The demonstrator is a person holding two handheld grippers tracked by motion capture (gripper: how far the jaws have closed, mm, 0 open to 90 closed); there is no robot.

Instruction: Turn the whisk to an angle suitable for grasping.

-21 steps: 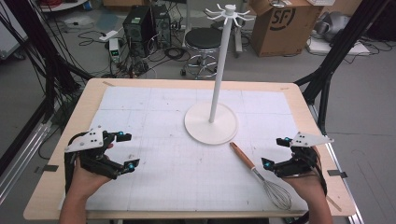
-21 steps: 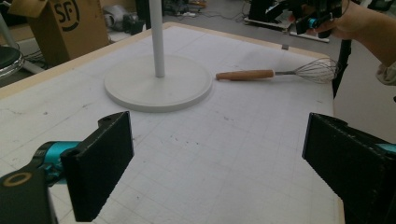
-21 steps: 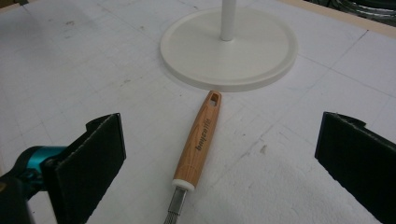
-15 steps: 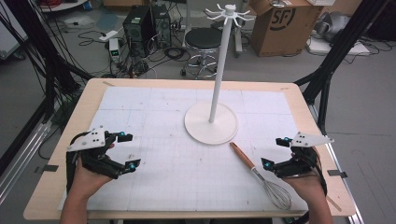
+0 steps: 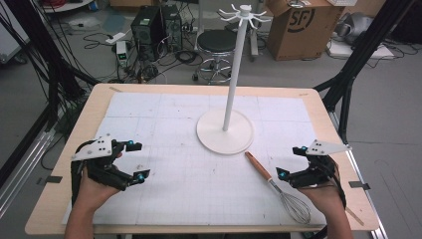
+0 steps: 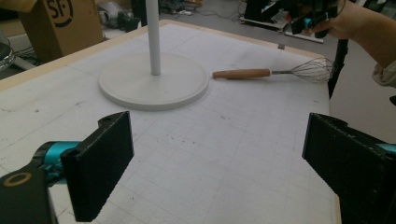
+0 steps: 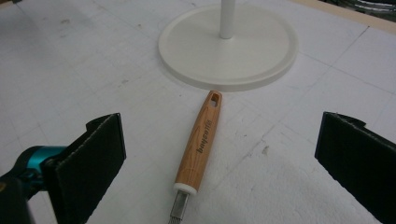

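Wooden-handled whisk (image 5: pixel 278 184) lies flat on the white grid mat (image 5: pixel 174 129), handle end just beside the white hook stand (image 5: pixel 225 130) base, wires toward your near edge. Your right gripper (image 5: pixel 292 162) sits beside it, jaws spread, empty. Your left gripper (image 5: pixel 135 160) is well apart at the mat's left, jaws spread; open mat lies between.

Two handheld black grippers: left gripper (image 5: pixel 134 160), lower left of the high view; right gripper (image 5: pixel 292 162), lower right. Grey three-cornered plate atop each, dotted with small holes. Teal-blue caps near jaw tips. Flat black rectangular jaw pads. Bare forearms; light cuff at right edge of left gripper view.
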